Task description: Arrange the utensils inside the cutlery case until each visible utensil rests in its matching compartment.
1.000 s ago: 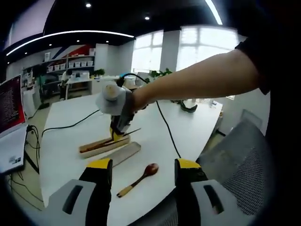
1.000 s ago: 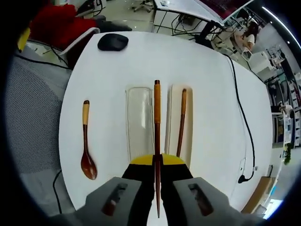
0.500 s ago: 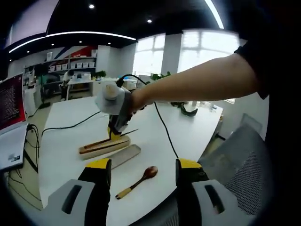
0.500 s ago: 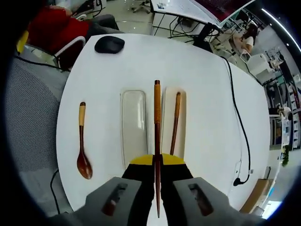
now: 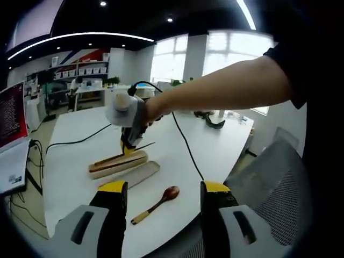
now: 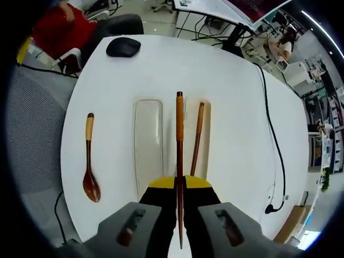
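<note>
In the right gripper view, the right gripper [image 6: 179,183] has its fingers pressed together on a wooden chopstick [image 6: 179,140]. The chopstick passes between the yellow fingertips [image 6: 161,184] and points to 12 o'clock, above the white table [image 6: 236,107]. Just behind the fingers lies the cutlery case [image 6: 207,145], with a second chopstick [image 6: 196,137] resting in it, slightly tilted. The held chopstick appears along the case's left edge; whether it touches the case, I cannot tell. At 11 o'clock from the fingertips, just beside the case, the clear lid [image 6: 148,140] lies flat on the table. Further to 9 o'clock, well apart from the lid, a wooden spoon [image 6: 89,161] lies near the table edge, its bowl toward the camera. A black computer mouse [image 6: 123,47] sits at the far edge, around 11 o'clock. A black cable [image 6: 273,123] runs along the table at 2 o'clock.

In the left gripper view, the left gripper [image 5: 163,196] is near the camera, its fingers spread wide and holding nothing. Beyond them, at 12 o'clock, the spoon [image 5: 156,203] lies on the table. Further, at 11 o'clock, are the lid [image 5: 141,174] and then the case [image 5: 118,163]. Above the case, the right gripper [image 5: 128,148] is seen, held by a person's arm [image 5: 226,91].
</note>
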### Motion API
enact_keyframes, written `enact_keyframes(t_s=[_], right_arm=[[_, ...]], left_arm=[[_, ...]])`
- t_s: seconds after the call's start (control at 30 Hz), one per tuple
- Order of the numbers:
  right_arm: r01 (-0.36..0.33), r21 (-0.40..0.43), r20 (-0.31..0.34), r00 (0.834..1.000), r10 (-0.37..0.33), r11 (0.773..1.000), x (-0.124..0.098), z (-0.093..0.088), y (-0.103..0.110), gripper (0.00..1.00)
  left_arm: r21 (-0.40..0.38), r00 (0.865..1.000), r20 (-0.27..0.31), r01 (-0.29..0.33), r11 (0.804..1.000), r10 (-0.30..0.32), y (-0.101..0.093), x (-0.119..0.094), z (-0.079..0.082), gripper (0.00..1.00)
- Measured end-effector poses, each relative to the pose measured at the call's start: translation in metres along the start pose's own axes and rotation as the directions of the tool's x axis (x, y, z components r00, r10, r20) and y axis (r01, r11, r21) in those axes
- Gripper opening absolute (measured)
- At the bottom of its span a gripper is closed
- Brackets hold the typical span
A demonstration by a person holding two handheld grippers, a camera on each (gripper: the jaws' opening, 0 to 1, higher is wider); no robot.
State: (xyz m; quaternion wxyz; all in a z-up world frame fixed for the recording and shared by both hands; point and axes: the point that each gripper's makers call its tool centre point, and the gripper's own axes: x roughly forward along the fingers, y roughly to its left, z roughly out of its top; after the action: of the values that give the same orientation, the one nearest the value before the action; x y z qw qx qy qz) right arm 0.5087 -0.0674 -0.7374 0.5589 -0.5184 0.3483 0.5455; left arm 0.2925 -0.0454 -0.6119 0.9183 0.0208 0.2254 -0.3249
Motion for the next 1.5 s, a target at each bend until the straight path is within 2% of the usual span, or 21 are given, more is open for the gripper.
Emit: enact_keyframes(t_s=[0.13, 0.7, 0.77, 1.1, 1.43, 1.5], right_arm=[[0.009, -0.006, -0.005, 1.000, -0.009, 1.000, -0.001, -0.001, -0.003, 0.00], [0.021, -0.017, -0.005, 1.000, -0.021, 1.000, -0.005, -0.005, -0.014, 0.00], [0.025, -0.012, 0.002, 1.000, -0.025, 1.000, -0.005, -0.004, -0.016, 0.00], [0.017, 0.008, 0.003, 1.000, -0.017, 1.000, 0.001, -0.007, -0.019, 0.00], [0.025, 0.031, 0.013, 1.000, -0.025, 0.999, 0.009, 0.000, -0.025, 0.00], [0.023, 0.032, 0.018, 1.000, -0.024, 0.999, 0.011, 0.002, -0.026, 0.00]], left_arm=[[-0.001, 1.000, -0.013, 0.012, 1.000, -0.012, -0.002, 0.000, -0.002, 0.51], [-0.004, 1.000, 0.001, -0.008, 1.000, 0.008, 0.002, -0.001, 0.000, 0.55], [0.005, 1.000, 0.000, -0.014, 1.000, 0.014, 0.003, 0.000, 0.001, 0.57], [-0.005, 1.000, 0.008, -0.001, 1.000, 0.002, 0.001, 0.004, 0.003, 0.58], [-0.020, 1.000, 0.015, -0.009, 1.000, 0.009, 0.005, 0.003, 0.003, 0.57], [-0.004, 1.000, 0.012, -0.013, 1.000, 0.013, 0.005, 0.003, 0.002, 0.57]])
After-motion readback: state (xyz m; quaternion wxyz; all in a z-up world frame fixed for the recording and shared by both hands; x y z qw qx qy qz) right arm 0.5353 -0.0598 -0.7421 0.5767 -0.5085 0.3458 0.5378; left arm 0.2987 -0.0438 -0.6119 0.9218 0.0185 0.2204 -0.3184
